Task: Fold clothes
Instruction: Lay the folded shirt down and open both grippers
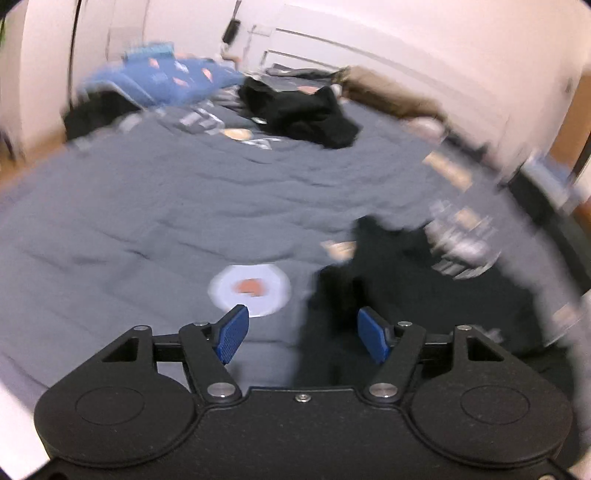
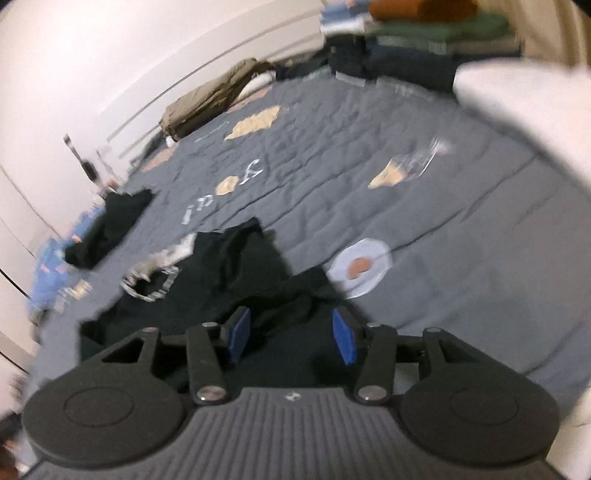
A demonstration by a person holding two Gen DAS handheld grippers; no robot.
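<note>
A black garment (image 1: 417, 295) lies crumpled on the grey quilted bedspread (image 1: 166, 206), just ahead and right of my left gripper (image 1: 303, 334), which is open and empty above the bed. In the right wrist view the same black garment (image 2: 229, 280) lies under and ahead of my right gripper (image 2: 291, 338), which is open and empty. A second black garment (image 1: 306, 110) lies farther up the bed; it also shows in the right wrist view (image 2: 107, 229). Both views are motion-blurred.
A blue patterned cloth (image 1: 166, 77) lies at the far left of the bed. An olive-brown garment (image 2: 214, 99) lies by the white wall. Folded clothes (image 2: 424, 29) are stacked at the far end. A white round patch (image 2: 360, 266) marks the bedspread (image 2: 461, 206).
</note>
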